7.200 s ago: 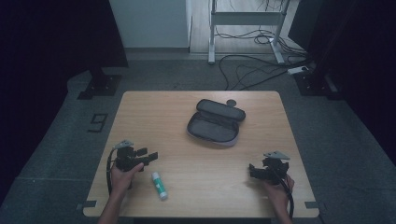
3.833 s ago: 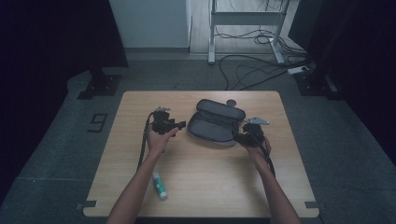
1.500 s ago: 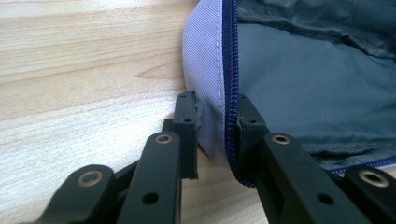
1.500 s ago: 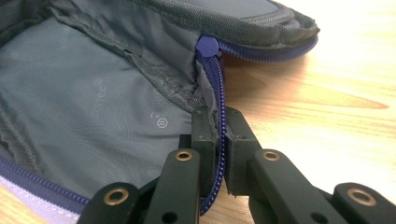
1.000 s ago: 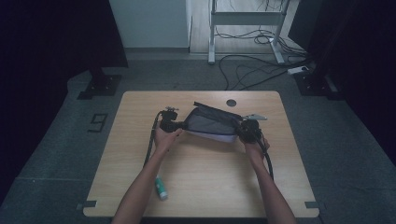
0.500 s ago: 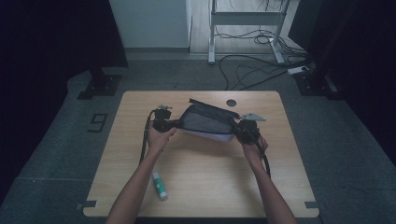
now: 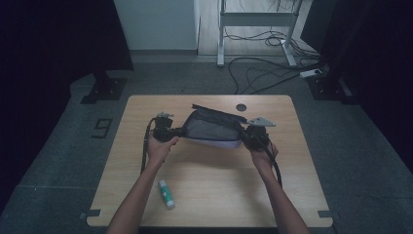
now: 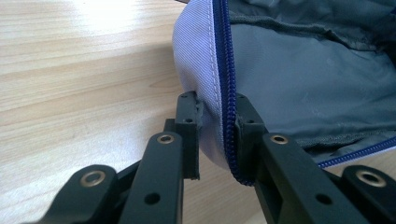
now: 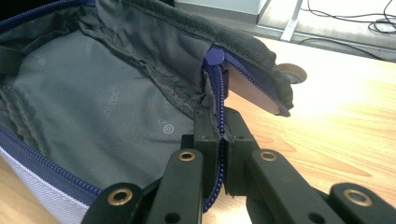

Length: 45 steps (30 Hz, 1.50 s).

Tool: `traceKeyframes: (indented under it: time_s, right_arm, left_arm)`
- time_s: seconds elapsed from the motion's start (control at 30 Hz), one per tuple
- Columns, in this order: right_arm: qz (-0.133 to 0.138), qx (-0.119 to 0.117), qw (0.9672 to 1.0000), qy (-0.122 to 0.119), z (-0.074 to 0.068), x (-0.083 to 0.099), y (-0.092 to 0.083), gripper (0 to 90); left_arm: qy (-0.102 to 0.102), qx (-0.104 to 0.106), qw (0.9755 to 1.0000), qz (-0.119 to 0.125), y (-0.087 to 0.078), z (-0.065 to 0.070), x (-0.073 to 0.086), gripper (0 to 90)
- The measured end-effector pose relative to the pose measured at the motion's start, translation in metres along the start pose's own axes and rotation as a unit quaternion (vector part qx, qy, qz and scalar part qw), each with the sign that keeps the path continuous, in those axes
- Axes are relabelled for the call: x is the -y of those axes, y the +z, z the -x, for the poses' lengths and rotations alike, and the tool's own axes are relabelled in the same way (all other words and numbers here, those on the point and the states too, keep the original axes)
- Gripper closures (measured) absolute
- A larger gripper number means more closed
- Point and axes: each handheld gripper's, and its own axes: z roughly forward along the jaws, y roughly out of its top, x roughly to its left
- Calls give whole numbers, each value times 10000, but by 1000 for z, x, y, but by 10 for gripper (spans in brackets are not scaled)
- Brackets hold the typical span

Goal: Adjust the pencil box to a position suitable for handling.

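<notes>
Open pencil case pinched at left end by left claw, right end by right claw, underside hidden above counter.

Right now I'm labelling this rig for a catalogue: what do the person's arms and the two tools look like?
Both forearms are bare, no sleeves in view. The left tool and right tool are black, each trailing a black cable. The right one carries a grey three-cornered plate on top. Close up, the jaws are flat black links with round metal-ringed pivots and square black pads.
</notes>
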Motion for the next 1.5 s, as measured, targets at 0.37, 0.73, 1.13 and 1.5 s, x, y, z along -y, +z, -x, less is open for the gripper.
traceKeyframes:
  time_s: [0.37,0.73,1.13,1.5]
  right_arm:
    - [65,-186,9997,-120,-13,1,-9,852]
    - [37,-301,9994,-177,-21,8,-7,852]
    - [122,-570,9982,-158,-28,30,-22,848]
    - [-280,-608,9976,-186,-28,61,-7,847]
  left_arm:
    - [-53,58,9999,131,-13,-5,18,764]
    - [-91,37,9998,144,-15,-10,33,770]
    - [198,-69,9998,77,-29,4,62,768]
    - [53,42,9995,-306,-10,-1,93,750]
